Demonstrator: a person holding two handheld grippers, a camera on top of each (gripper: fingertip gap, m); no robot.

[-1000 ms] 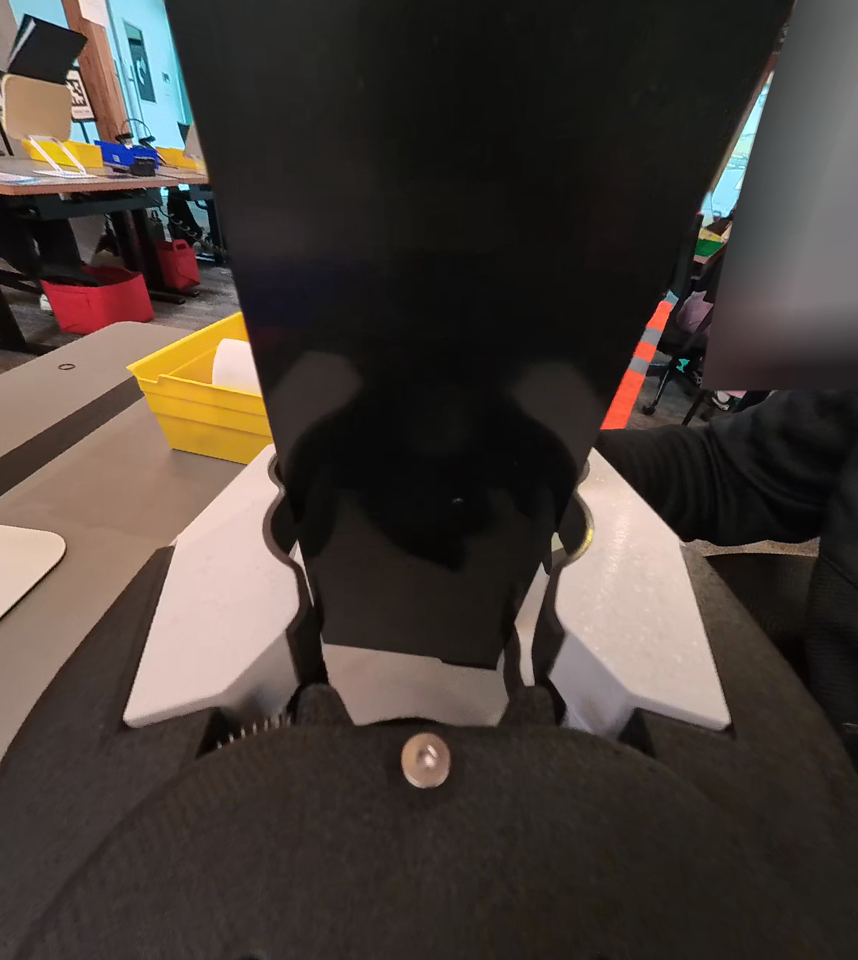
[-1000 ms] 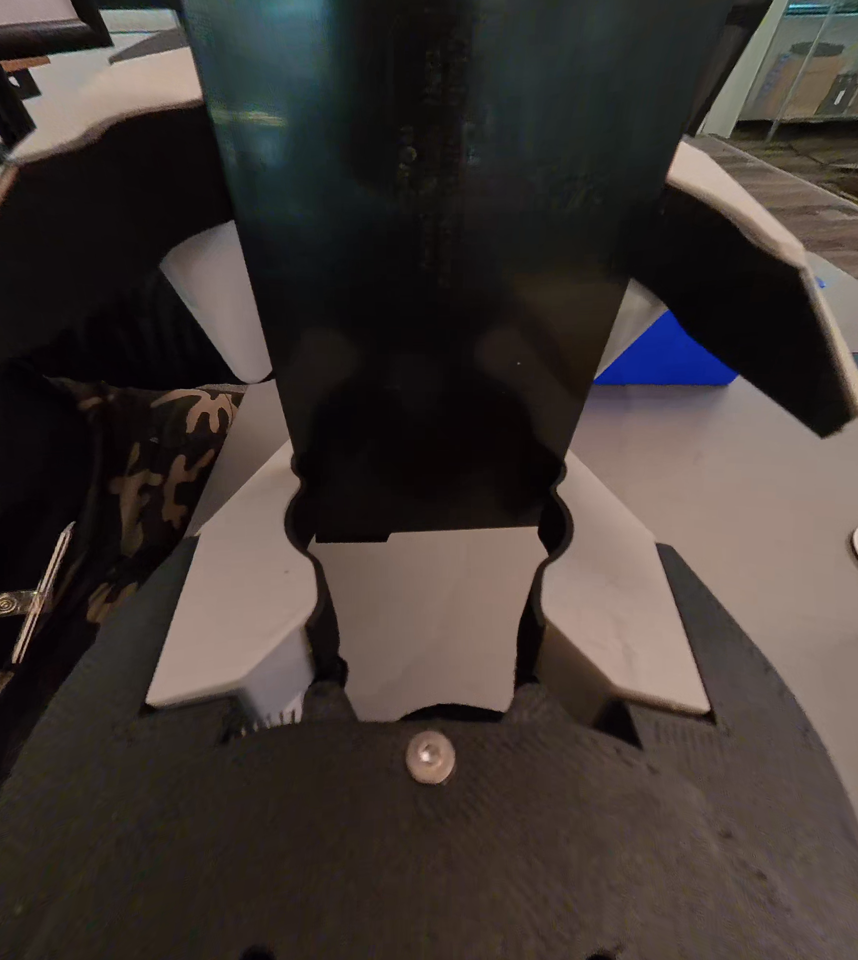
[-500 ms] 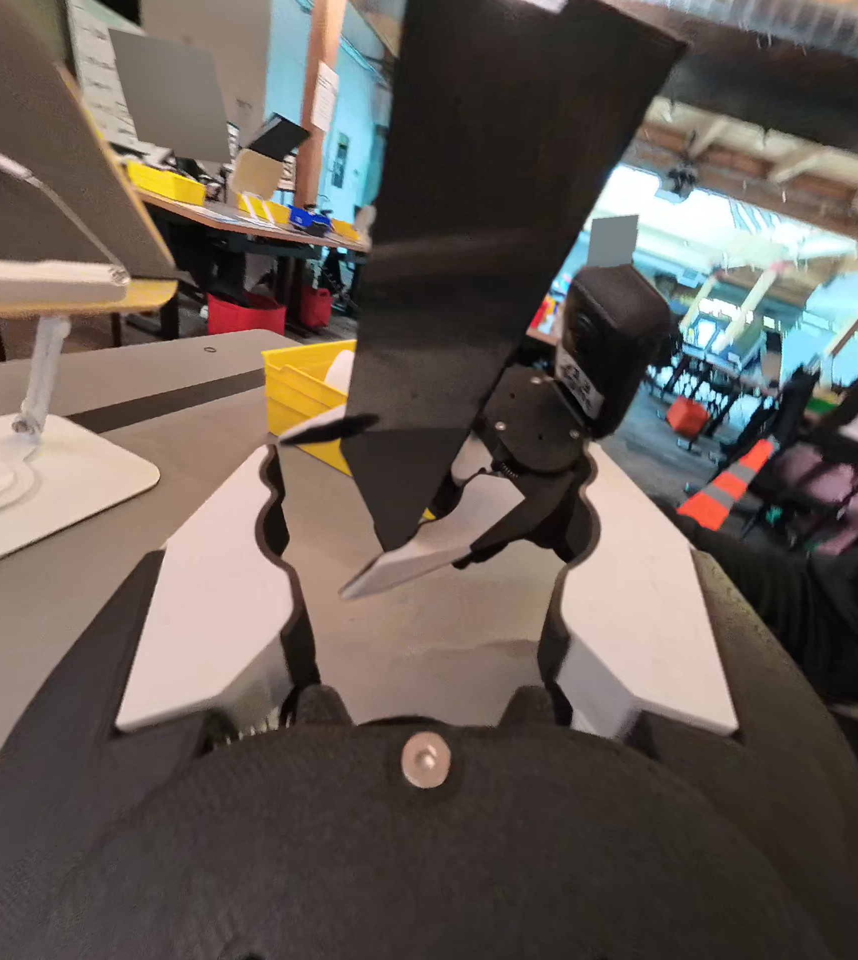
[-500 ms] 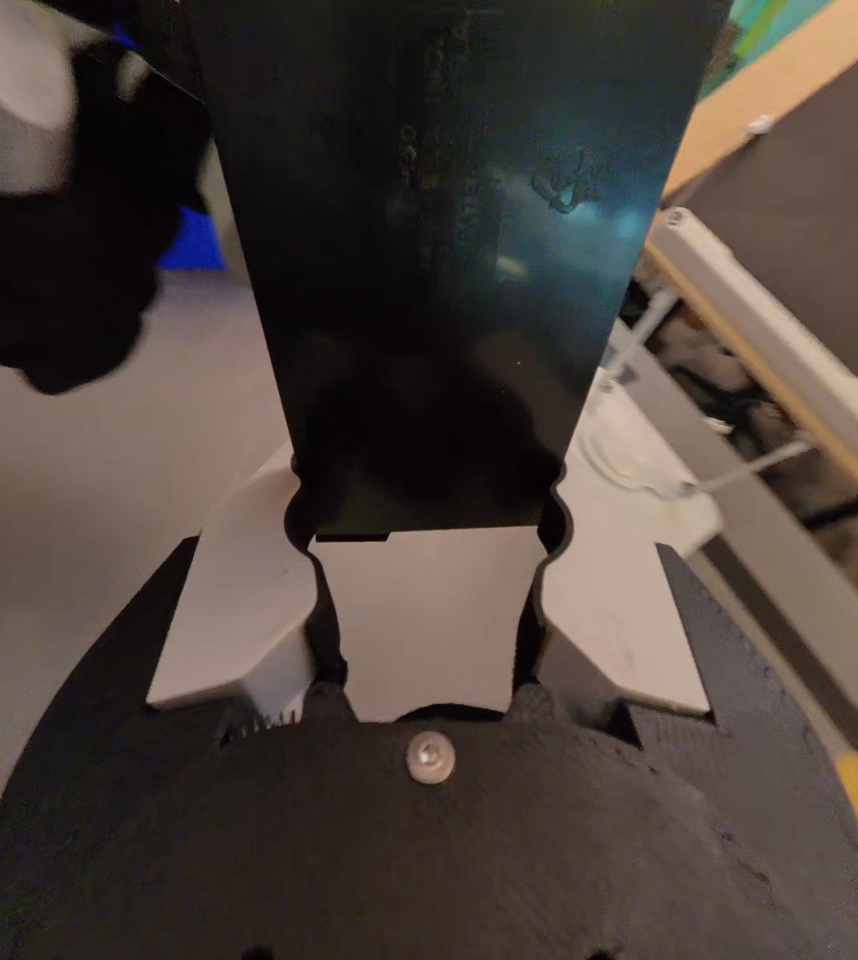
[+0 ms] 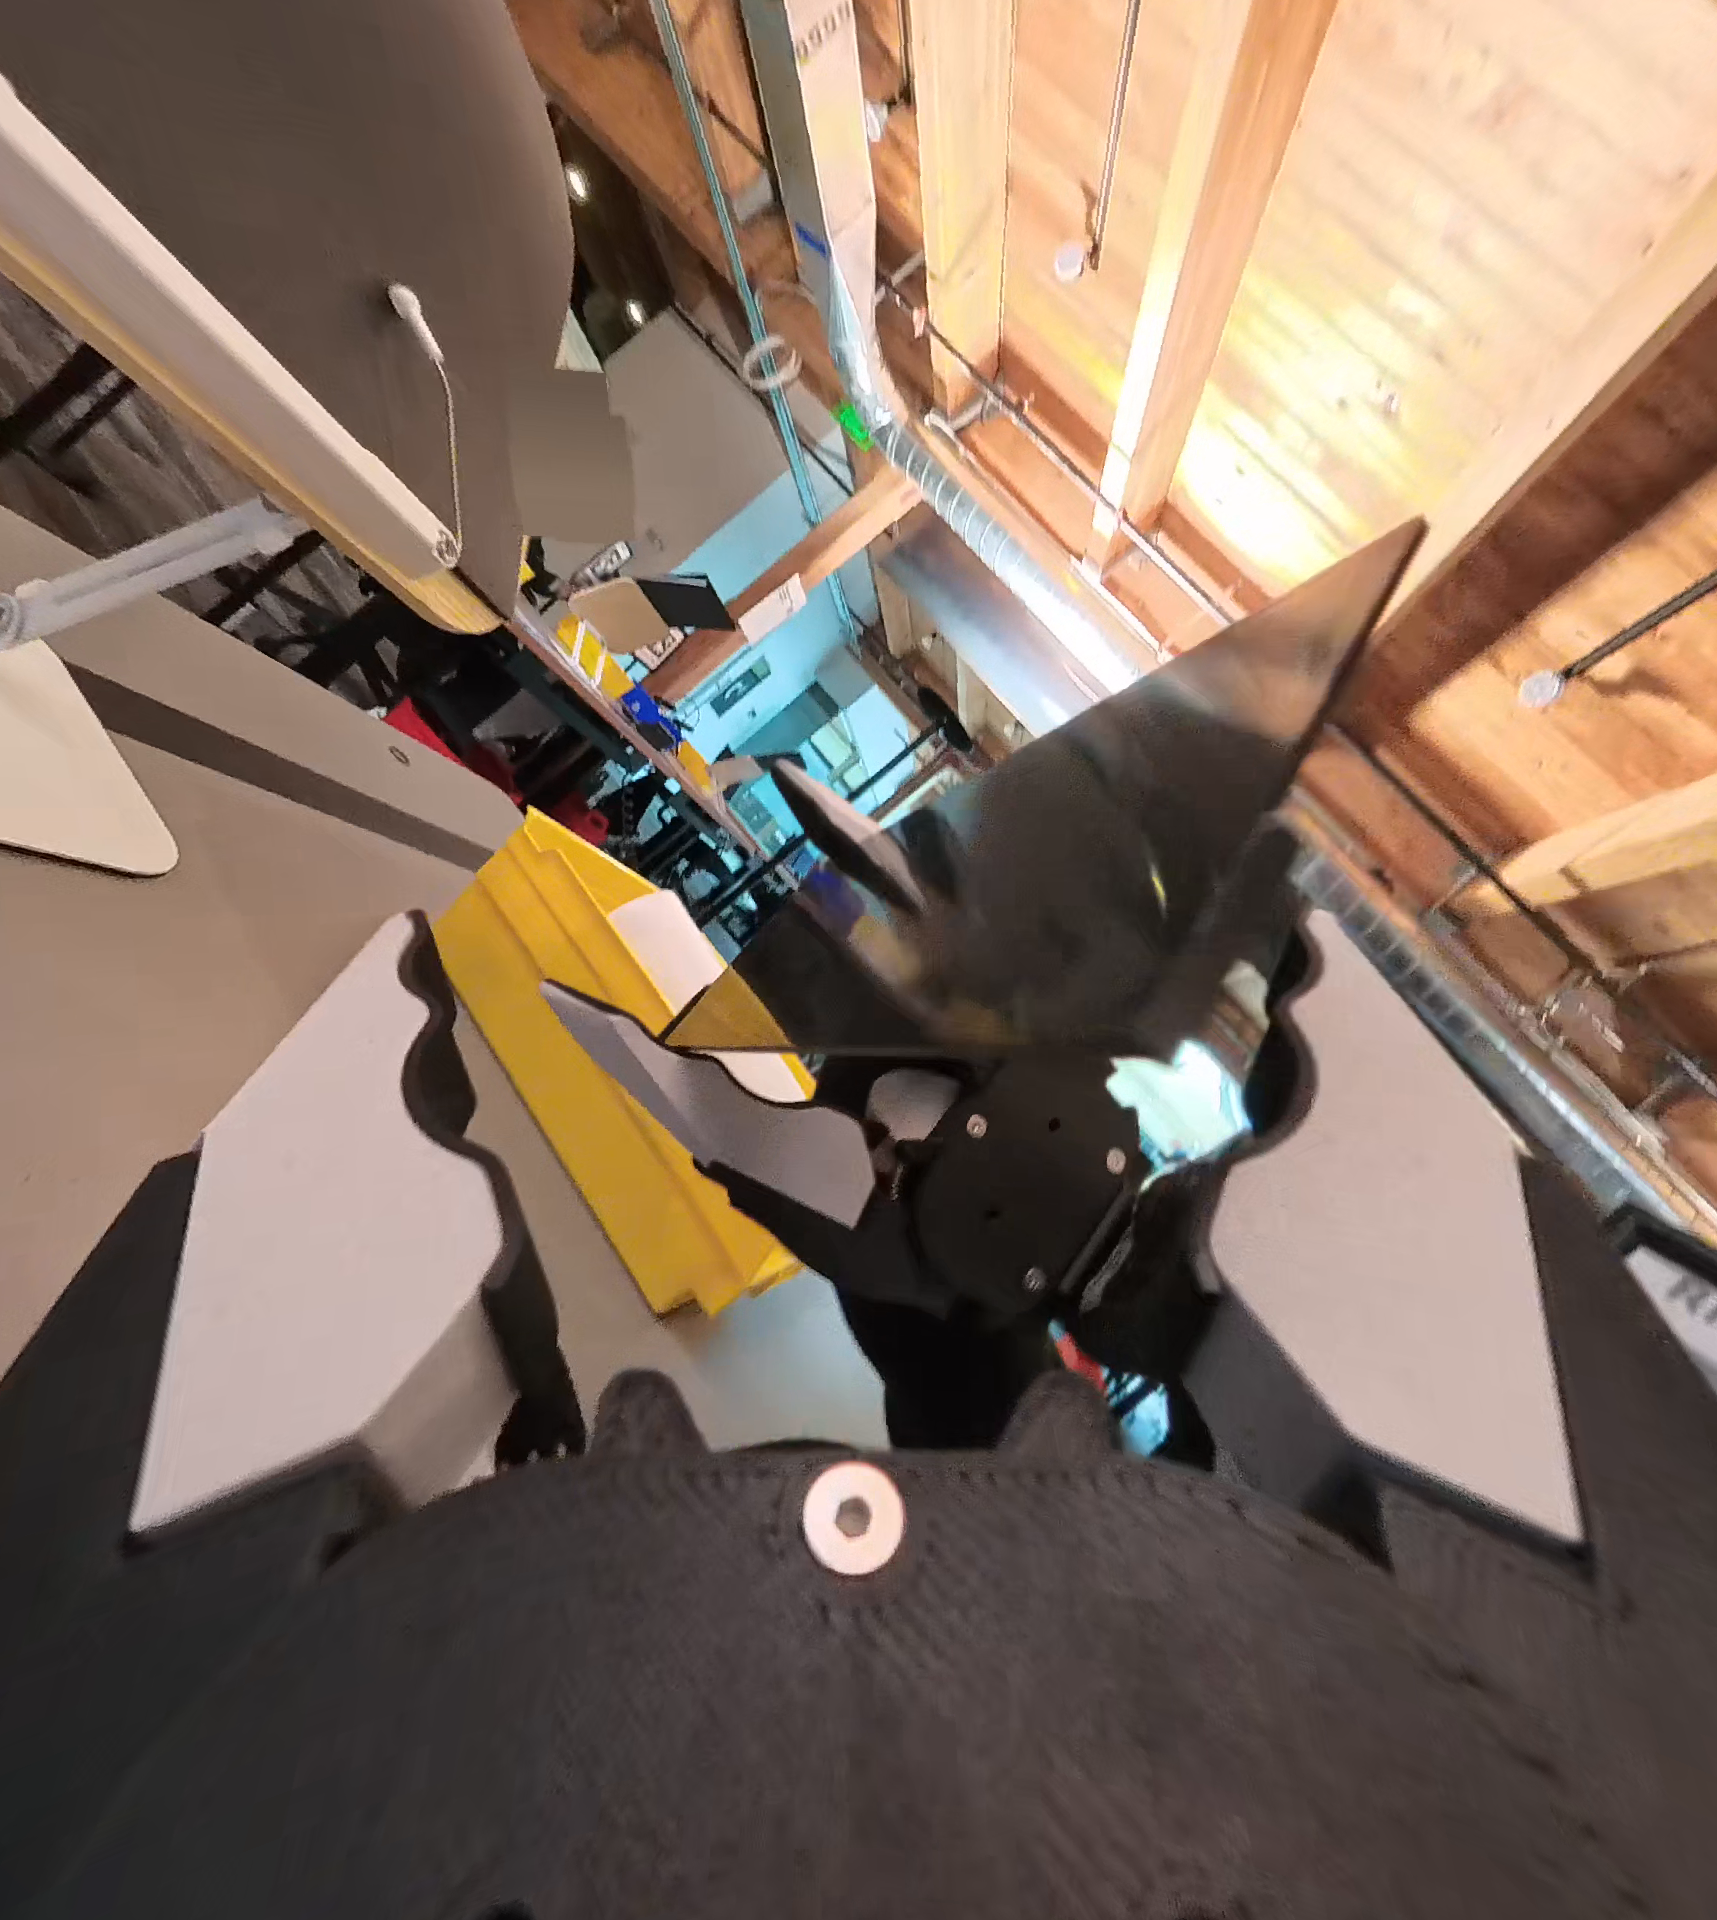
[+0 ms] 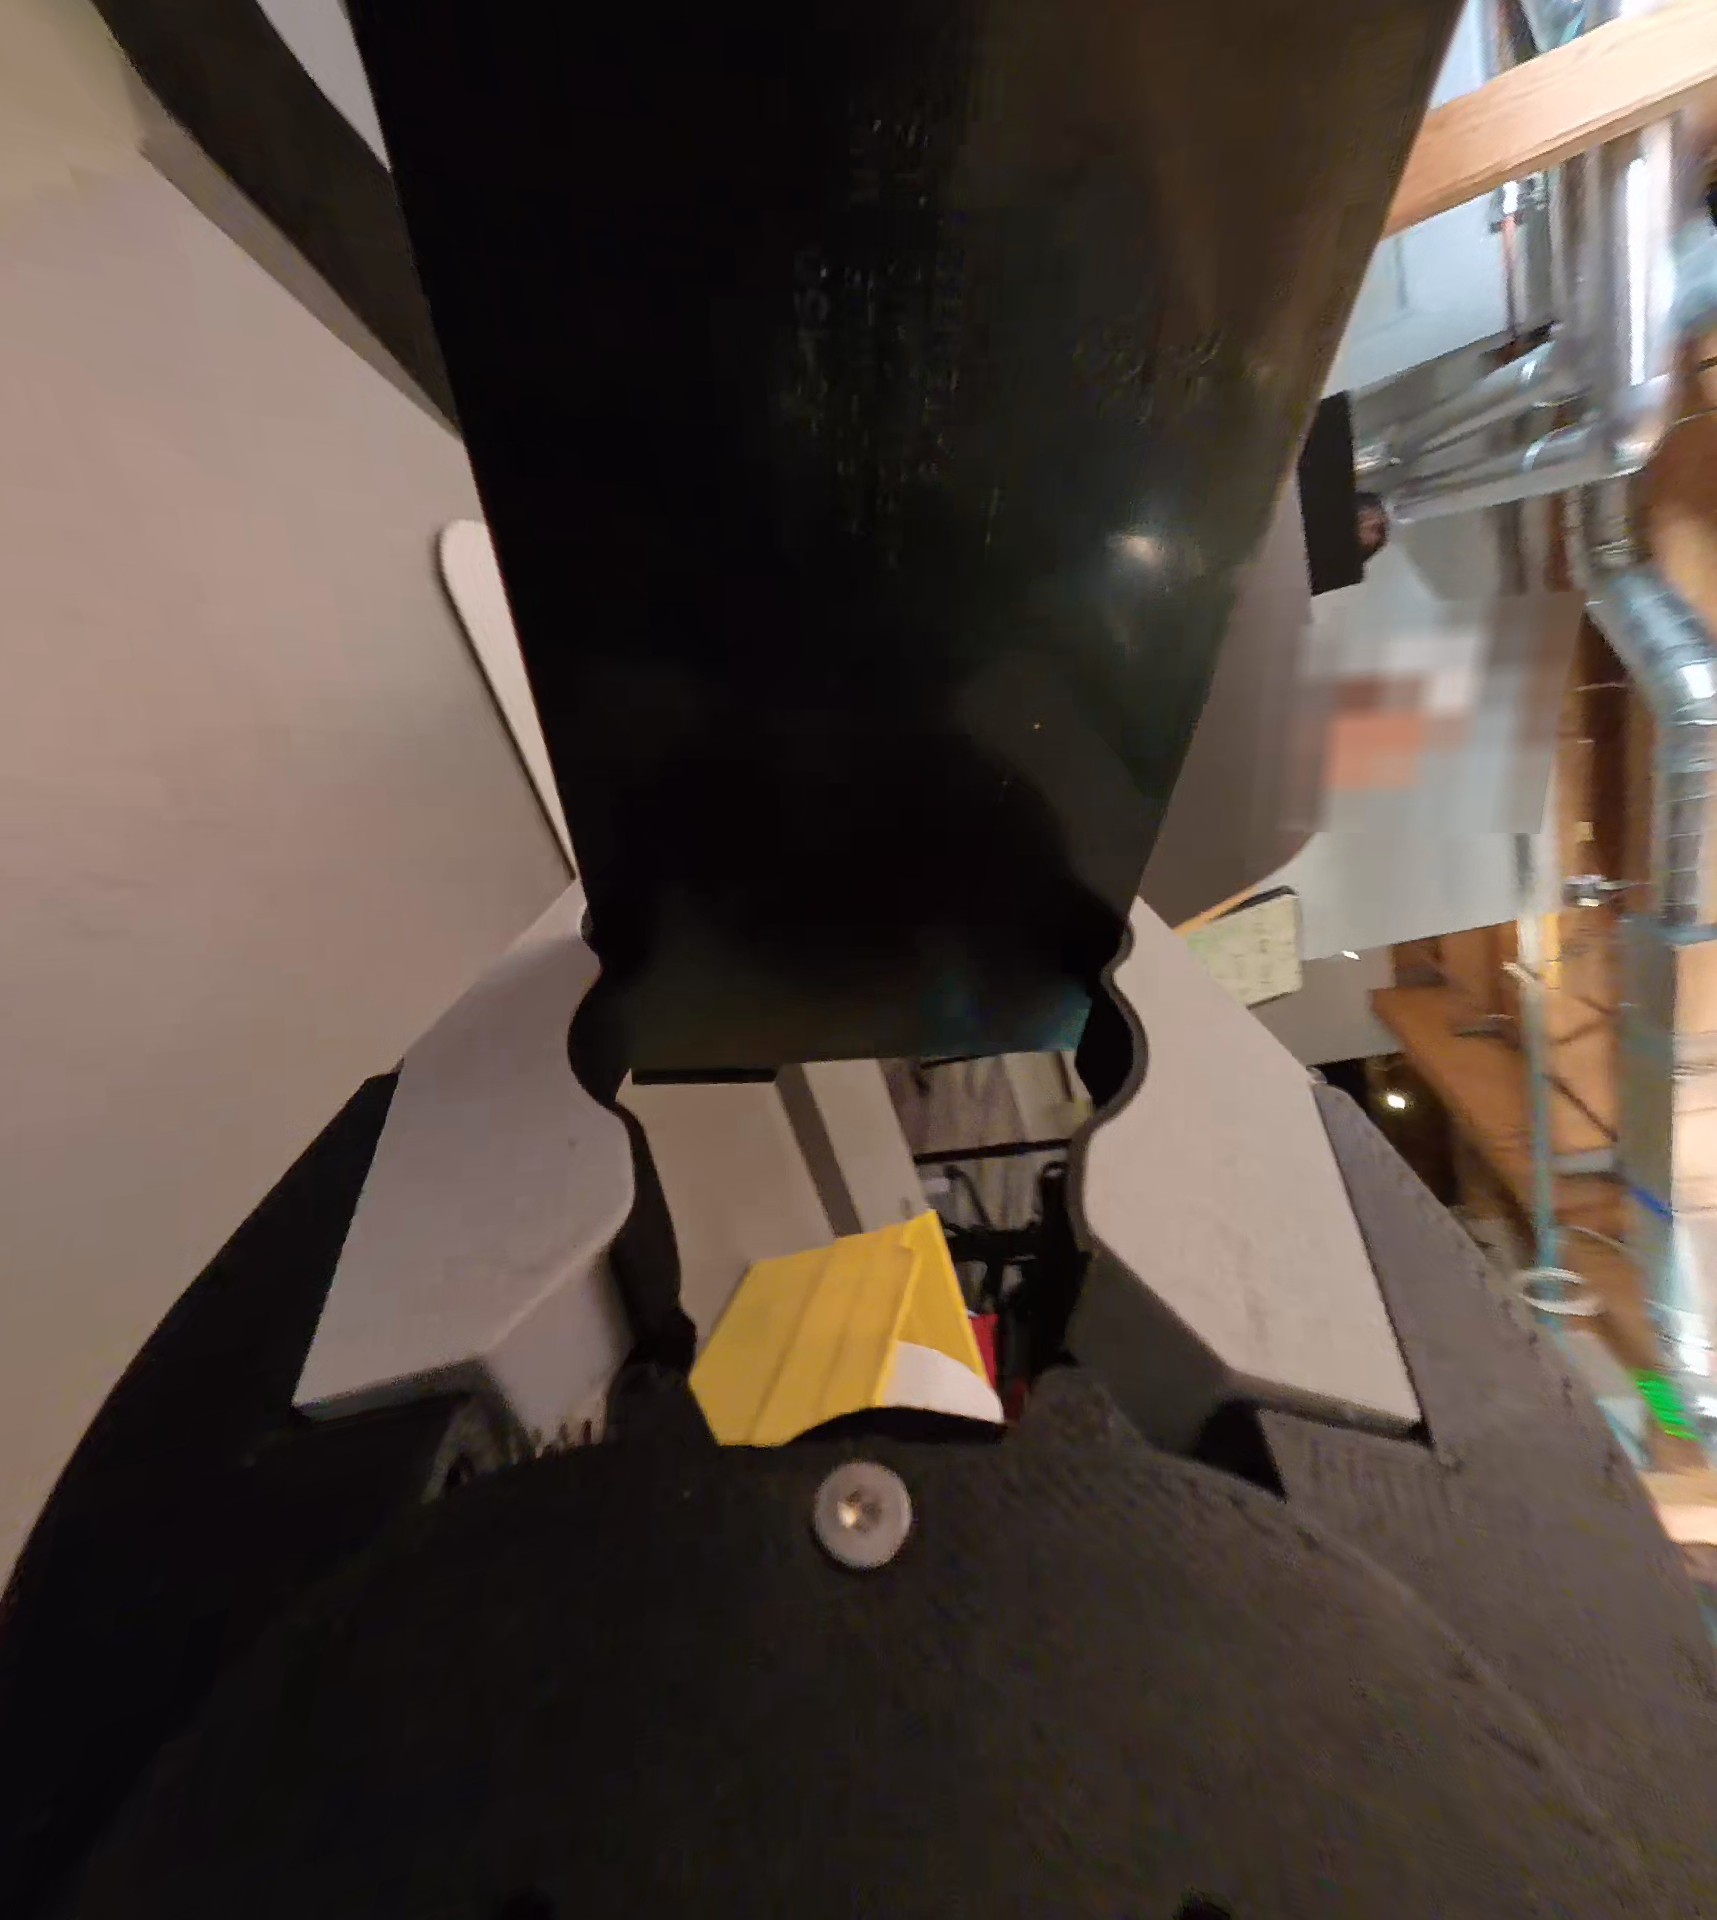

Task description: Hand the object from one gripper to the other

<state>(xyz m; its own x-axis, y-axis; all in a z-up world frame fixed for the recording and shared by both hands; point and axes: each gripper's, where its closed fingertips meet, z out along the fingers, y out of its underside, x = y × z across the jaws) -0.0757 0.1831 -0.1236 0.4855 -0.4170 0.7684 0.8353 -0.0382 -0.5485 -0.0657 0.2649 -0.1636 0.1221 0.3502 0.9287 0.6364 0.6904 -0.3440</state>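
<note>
We see our right claw clenched on the near end of the black panel, which it holds up in the air beyond our released, empty left claw, with the yellow bin on the grey table below.

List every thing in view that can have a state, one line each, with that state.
black panel: held in the air, clamped at its lower edge by the right gripper.
right gripper: shut on the black panel.
left gripper: open, holding nothing, apart from the panel.
yellow bin: on the grey table, something white inside.
</note>
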